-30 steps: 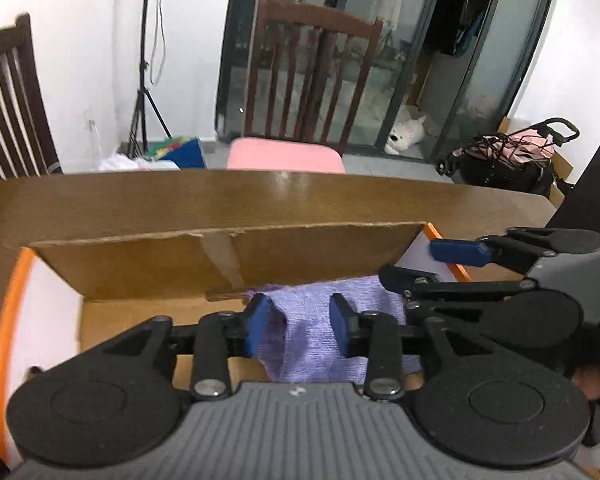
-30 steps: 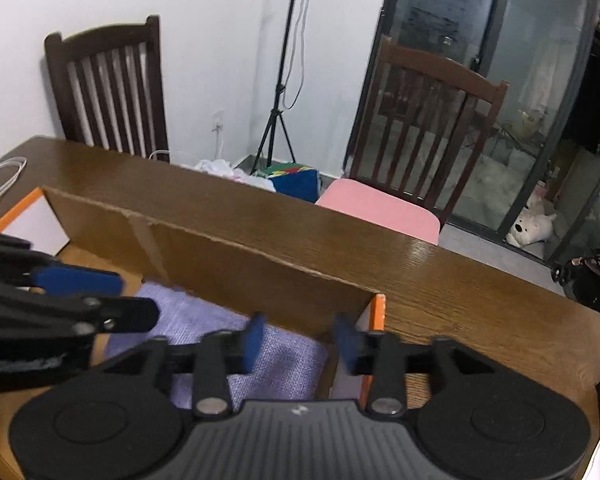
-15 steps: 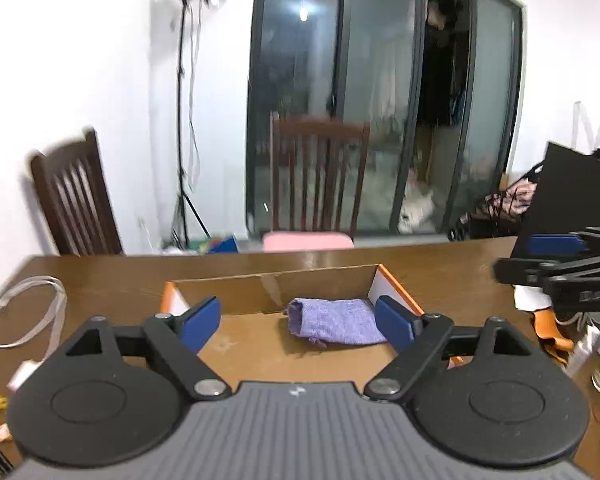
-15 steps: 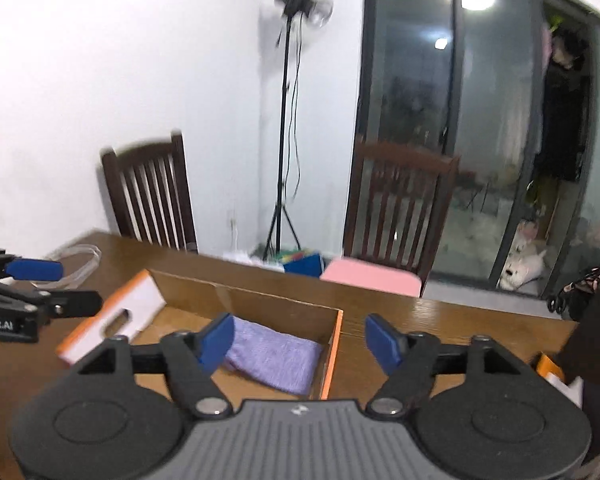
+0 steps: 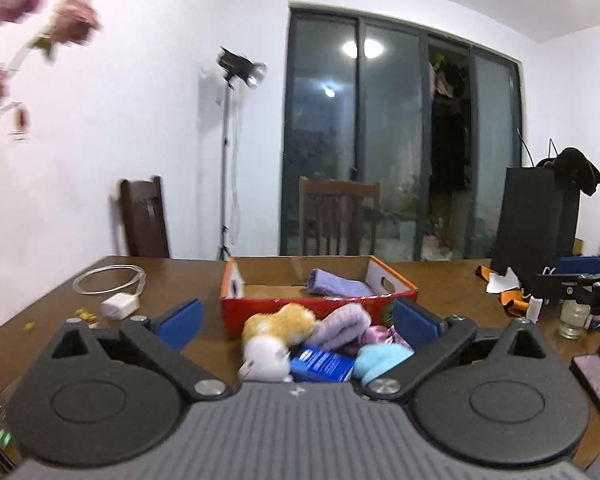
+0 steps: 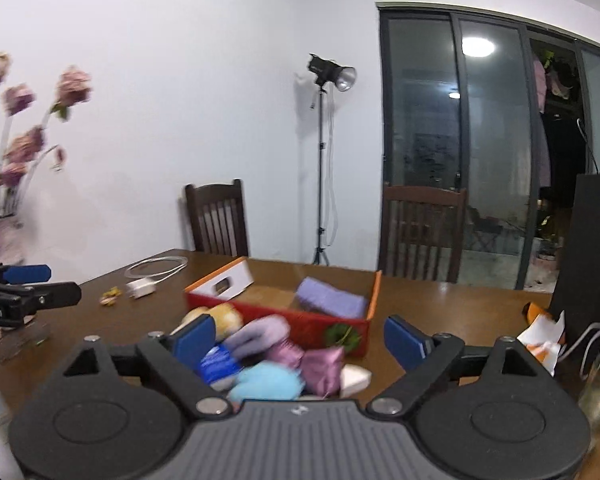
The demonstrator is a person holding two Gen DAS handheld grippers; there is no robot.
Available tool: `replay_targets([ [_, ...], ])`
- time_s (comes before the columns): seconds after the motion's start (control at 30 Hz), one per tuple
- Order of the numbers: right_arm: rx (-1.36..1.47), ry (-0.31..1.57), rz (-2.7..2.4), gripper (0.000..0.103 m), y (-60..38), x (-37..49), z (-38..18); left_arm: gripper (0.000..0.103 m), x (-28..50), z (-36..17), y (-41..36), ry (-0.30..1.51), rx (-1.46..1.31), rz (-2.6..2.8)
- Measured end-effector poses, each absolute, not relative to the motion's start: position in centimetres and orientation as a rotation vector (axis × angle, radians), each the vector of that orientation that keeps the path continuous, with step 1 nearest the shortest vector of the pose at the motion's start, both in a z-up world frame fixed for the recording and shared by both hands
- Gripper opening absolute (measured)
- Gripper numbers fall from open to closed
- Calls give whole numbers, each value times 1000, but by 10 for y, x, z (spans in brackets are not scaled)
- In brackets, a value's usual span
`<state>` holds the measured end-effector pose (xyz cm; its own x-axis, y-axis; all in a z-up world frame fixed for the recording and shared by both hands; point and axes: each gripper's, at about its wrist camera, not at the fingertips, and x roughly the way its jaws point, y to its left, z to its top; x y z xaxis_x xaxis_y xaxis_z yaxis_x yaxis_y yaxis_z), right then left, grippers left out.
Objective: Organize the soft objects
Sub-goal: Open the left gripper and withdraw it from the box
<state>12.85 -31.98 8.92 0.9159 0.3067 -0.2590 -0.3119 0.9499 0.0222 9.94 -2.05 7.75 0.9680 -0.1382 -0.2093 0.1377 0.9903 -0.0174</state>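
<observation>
A red and orange cardboard box stands on the wooden table with a folded purple cloth inside. In front of it lies a pile of soft things: a yellow and white plush, a lilac cloth, a light blue item, a pink pouch and a blue packet. My left gripper is open and empty, held above the pile. My right gripper is open and empty, also above the pile.
A white charger with coiled cable lies at the left. A phone, a glass jar and orange and white scraps are at the right. A tall black box stands at the back right. Chairs stand behind the table.
Both grippers have let go of the purple cloth, opened wide and pulled back and up from the box. The pile in front of the box has come into view.
</observation>
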Motion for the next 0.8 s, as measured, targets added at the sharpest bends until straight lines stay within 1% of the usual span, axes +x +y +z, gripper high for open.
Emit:
replay_targets([
  [0.27, -14, 227, 339, 91, -306, 52, 45, 103, 25, 42, -16, 214, -5, -98],
  [0.4, 20, 211, 315, 96, -303, 22, 26, 103, 3, 33, -12, 216, 10, -81],
  [0.57, -9, 224, 304, 96, -294, -2, 9, 103, -7, 29, -4, 231, 17, -109],
  [0.8, -2, 235, 327, 96, -291, -11, 9, 103, -4, 29, -4, 241, -1, -114],
])
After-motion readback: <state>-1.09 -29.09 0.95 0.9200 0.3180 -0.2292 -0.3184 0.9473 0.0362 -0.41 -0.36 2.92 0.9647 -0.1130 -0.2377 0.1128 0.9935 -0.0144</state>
